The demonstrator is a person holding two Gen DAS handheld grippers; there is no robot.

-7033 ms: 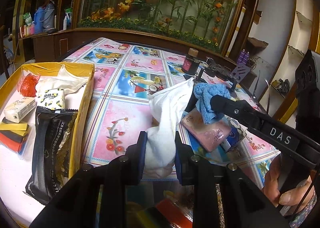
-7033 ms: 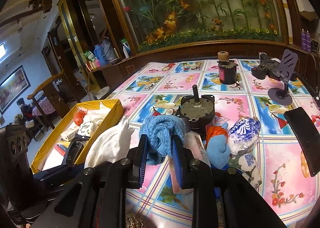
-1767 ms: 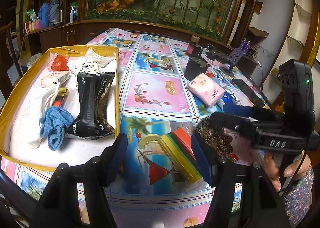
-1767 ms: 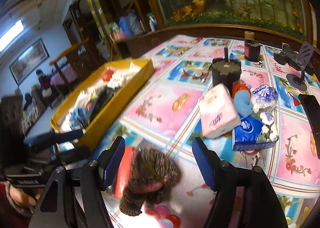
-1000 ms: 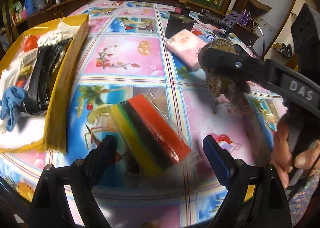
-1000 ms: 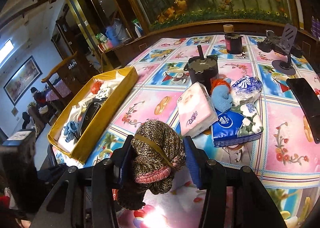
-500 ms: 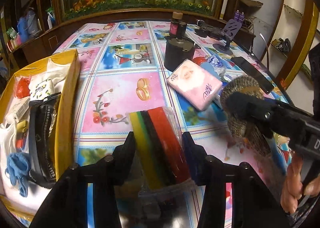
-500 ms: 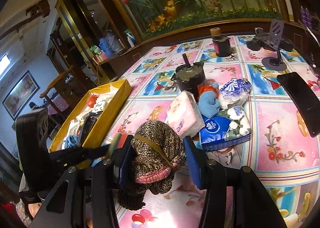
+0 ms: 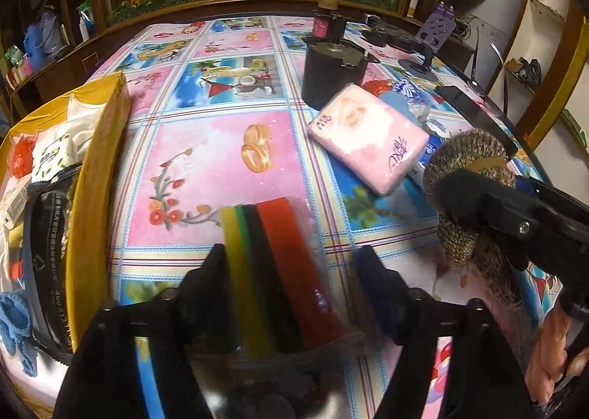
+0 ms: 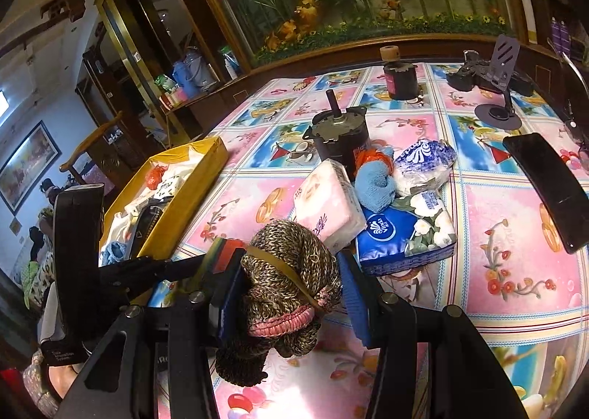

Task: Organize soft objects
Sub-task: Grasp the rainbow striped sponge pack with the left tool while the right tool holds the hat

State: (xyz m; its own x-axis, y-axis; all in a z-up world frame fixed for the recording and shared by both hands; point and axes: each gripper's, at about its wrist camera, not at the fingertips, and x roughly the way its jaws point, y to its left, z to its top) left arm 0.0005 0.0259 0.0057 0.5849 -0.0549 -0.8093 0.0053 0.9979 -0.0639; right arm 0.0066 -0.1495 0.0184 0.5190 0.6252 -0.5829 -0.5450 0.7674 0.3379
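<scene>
Left gripper (image 9: 291, 271): jaws opening, a gap visible beside the right pad; half a second ago they were pressed on the pack. Between them lies the striped sponge pack (image 9: 274, 271), yellow, green, black and red in clear wrap, on the patterned tablecloth (image 9: 206, 161).

Right gripper (image 10: 291, 290): pinching the brown knitted bundle (image 10: 287, 282), banded with a rubber band, raised above the cloth; grip unchanged from a second ago.

Left of the pack: yellow tray (image 9: 92, 176) holding a black pouch (image 9: 48, 246), blue cloth (image 9: 14, 323), white cloth and small packets.

Beyond, on the cloth: pink tissue pack (image 9: 368, 135), blue tissue pack (image 10: 401, 235), blue rag (image 10: 375, 183), black motor (image 10: 340, 139).
</scene>
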